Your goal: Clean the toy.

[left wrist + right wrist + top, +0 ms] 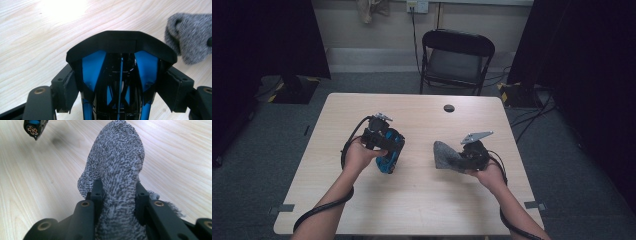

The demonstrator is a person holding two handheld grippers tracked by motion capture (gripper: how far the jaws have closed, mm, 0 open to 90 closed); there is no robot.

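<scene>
My left gripper [381, 141] is shut on a glossy blue-and-black object [391, 154] and holds it just above the left half of the table. In the left gripper view the object [120, 50] sits between the pads [68, 87]. My right gripper [464, 157] is shut on a grey knitted cloth [445, 154], which sticks out to the left over the table. In the right gripper view the cloth [117, 160] rises between the two jaws, squeezed at its lower part. The cloth [190, 35] and the blue-and-black object [35, 127] each show in the other gripper's view too.
The light wooden table [412, 200] has a small black round hole [449, 108] near its far edge. A black folding chair [456, 60] stands beyond the table. Cables trail from both grippers off the near edge.
</scene>
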